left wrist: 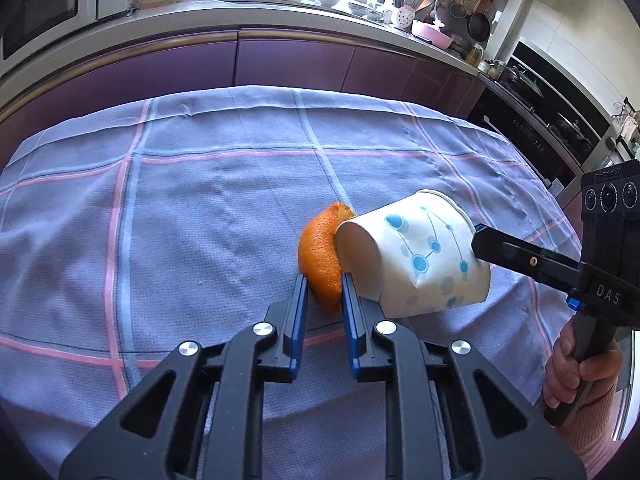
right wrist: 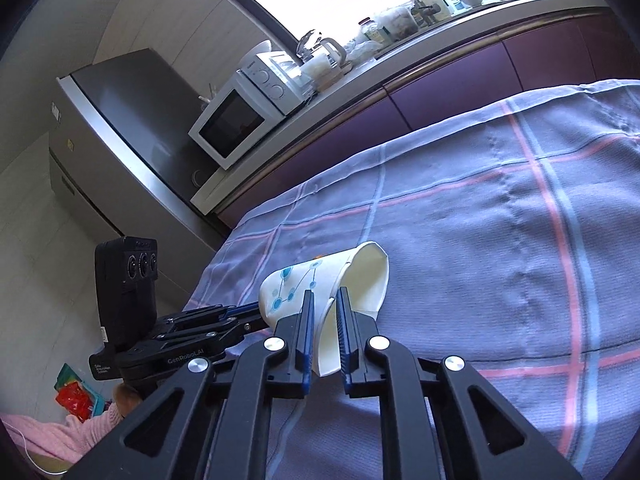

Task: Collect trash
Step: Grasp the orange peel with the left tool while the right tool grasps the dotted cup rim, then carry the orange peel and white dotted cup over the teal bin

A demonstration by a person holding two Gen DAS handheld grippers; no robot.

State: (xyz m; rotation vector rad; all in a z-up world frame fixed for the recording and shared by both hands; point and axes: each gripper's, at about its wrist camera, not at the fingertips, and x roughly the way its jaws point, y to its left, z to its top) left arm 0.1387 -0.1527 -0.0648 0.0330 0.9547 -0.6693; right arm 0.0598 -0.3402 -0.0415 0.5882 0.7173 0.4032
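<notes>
A piece of orange peel (left wrist: 320, 252) is pinched between the blue pads of my left gripper (left wrist: 323, 284), which is shut on it just above the checked tablecloth (left wrist: 180, 200). A white paper cup (left wrist: 420, 256) with blue dots lies tilted on its side, its base touching the peel. My right gripper (right wrist: 325, 296) is shut on the wall of the paper cup (right wrist: 360, 276) at its squashed rim, one finger inside and one outside. In the left wrist view the right gripper (left wrist: 480, 240) reaches the cup from the right. In the right wrist view the left gripper (right wrist: 252, 314) is partly hidden behind the cup.
The tablecloth (right wrist: 500, 240) covers the whole table. Purple cabinets (left wrist: 280, 60) and a cluttered counter run behind the table, with a microwave (right wrist: 236, 120) and a fridge (right wrist: 120, 140) at the left end. An oven (left wrist: 560, 128) stands at far right. A person's hand (left wrist: 568, 364) grips the right handle.
</notes>
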